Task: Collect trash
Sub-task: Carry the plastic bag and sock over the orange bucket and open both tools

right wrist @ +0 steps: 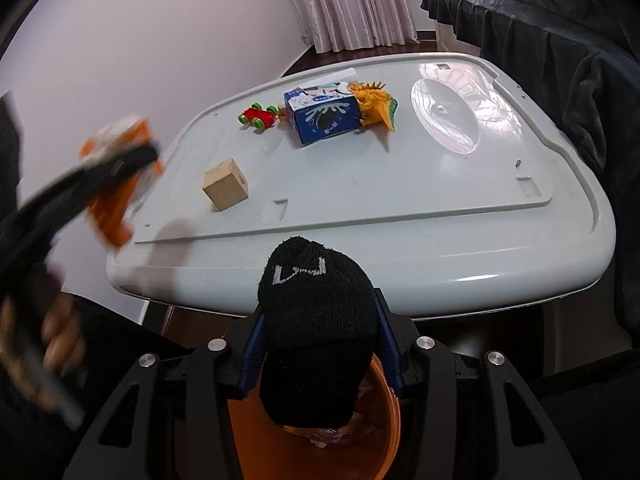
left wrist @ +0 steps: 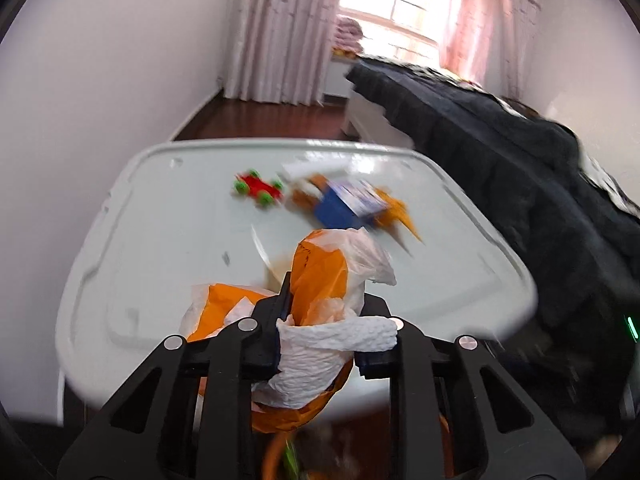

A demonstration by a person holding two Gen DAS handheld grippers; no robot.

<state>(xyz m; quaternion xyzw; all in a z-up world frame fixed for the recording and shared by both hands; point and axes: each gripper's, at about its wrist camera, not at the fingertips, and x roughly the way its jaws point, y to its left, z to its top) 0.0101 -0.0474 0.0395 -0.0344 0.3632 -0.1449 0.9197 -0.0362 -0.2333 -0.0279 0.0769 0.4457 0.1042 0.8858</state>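
My left gripper (left wrist: 326,300) is shut on a crumpled orange and white wrapper with paper towel (left wrist: 320,280), held above the near edge of the grey-white table (left wrist: 160,208). It shows blurred at the left of the right wrist view (right wrist: 120,168). My right gripper (right wrist: 320,312) is shut on a black knit sock (right wrist: 316,320), held over an orange bin (right wrist: 384,432) below the table's front edge. A blue milk carton (right wrist: 322,114) lies on the table, also in the left wrist view (left wrist: 346,202).
On the table are a red toy car (right wrist: 258,116), an orange toy dinosaur (right wrist: 376,104), a wooden block (right wrist: 225,184) and a clear plate (right wrist: 444,116). A dark blanket-covered bed (right wrist: 560,40) stands to the right. Wall on the left.
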